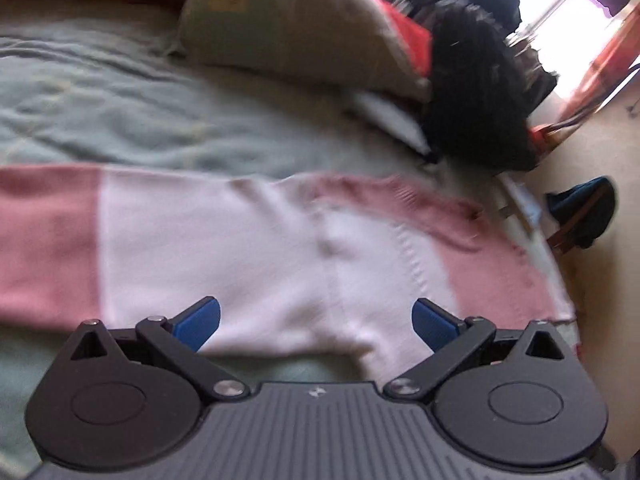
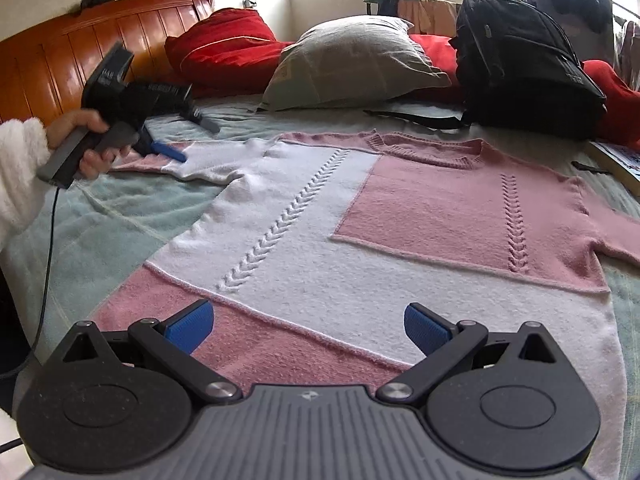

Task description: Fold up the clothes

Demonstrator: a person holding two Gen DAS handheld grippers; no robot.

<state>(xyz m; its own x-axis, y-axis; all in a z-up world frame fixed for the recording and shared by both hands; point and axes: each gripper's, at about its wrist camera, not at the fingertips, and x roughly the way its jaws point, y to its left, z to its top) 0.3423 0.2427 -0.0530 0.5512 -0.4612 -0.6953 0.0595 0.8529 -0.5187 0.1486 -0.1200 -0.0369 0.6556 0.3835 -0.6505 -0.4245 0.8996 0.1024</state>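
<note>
A pink and white knit sweater [image 2: 360, 216] lies flat, front up, on the bed, neck toward the pillows. My right gripper [image 2: 308, 328] is open over its bottom hem, holding nothing. My left gripper [image 1: 316, 322] is open just above the sweater's left sleeve [image 1: 240, 248], which stretches out sideways, white in the middle and pink at the cuff. The left gripper also shows in the right wrist view [image 2: 168, 148], held by a hand at the sleeve's far end.
A pale green bedspread [image 2: 100, 216] covers the bed. A grey pillow [image 2: 352, 64], red pillows [image 2: 228, 40] and a black backpack [image 2: 520, 64] lie at the head. A wooden headboard [image 2: 52, 64] stands behind. A book [image 2: 616, 160] lies at the right edge.
</note>
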